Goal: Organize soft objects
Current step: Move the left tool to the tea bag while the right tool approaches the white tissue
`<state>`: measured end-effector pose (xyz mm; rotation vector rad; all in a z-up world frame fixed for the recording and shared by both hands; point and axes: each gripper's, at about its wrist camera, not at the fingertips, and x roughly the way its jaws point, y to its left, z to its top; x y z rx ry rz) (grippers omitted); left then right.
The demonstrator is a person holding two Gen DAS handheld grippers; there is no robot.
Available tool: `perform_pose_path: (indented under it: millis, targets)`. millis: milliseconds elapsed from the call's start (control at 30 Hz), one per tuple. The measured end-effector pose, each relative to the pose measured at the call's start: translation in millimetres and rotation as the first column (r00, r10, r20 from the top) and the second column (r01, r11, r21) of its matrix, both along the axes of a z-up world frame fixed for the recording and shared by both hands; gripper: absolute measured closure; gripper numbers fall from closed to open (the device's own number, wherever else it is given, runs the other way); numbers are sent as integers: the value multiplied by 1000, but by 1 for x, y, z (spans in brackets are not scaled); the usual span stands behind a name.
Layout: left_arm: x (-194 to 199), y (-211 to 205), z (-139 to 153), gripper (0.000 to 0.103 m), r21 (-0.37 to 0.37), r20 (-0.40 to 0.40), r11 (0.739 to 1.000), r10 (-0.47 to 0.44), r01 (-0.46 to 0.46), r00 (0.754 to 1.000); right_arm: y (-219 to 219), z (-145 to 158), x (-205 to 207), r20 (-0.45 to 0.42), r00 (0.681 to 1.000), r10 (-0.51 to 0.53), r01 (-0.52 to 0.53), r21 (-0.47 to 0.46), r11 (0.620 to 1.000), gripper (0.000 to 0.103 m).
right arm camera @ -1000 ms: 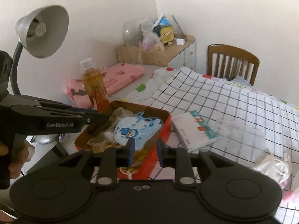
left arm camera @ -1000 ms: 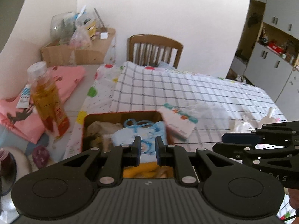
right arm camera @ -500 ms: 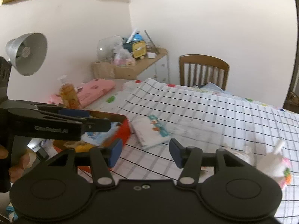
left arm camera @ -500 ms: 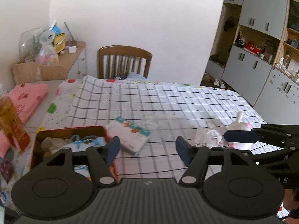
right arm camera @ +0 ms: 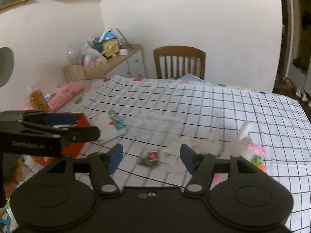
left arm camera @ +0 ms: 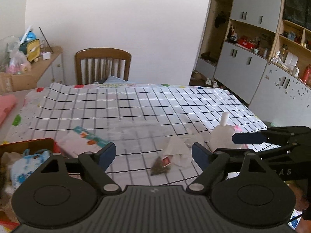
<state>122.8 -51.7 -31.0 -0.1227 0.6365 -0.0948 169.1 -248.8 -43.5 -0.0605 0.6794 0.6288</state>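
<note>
both sets of jaws are opening wide, nothing between them. the left gripper [left arm camera: 153,152] and right gripper [right arm camera: 151,157] both face the small sachet [left arm camera: 160,165] on the cloth [left arm camera: 136,104] — they could collide over it. crumpled wrapper [left arm camera: 177,148] just beyond; tin [left arm camera: 29,142] at left.

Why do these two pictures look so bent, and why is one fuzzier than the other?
Both views come through fisheye lenses, so the white black-gridded tablecloth curves and the grey cabinet wall leans. The right wrist view is motion-blurred: the small red-tagged tea bag smears there, while the left wrist view shows it sharper.
</note>
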Motion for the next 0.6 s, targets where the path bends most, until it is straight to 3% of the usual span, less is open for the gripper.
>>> perform_pose_path:
  millis: [33, 433, 500, 567, 600]
  targets:
    - [4, -3, -3, 17, 4, -4, 1000, 1, -1, 1000, -4, -2, 4, -5, 1000, -6, 6, 5, 1000, 28]
    - [41, -21, -40, 16, 50, -108, 998, 34, -28, 994, -10, -22, 57, -57, 998, -30, 30, -2, 1000, 14]
    - [44, -19, -46, 12, 26, -118, 999, 23, -20, 993, -9, -23, 68, -64, 997, -33, 33, 3, 999, 13]
    - [46, -18, -50, 0, 18, -100, 1000, 18, -16, 995, -7, -23, 78, -71, 997, -29, 29, 7, 1000, 11]
    - [46, -19, -51, 0, 21, -81, 1000, 21, -19, 996, -5, -24, 83, -77, 997, -24, 24, 3, 1000, 11]
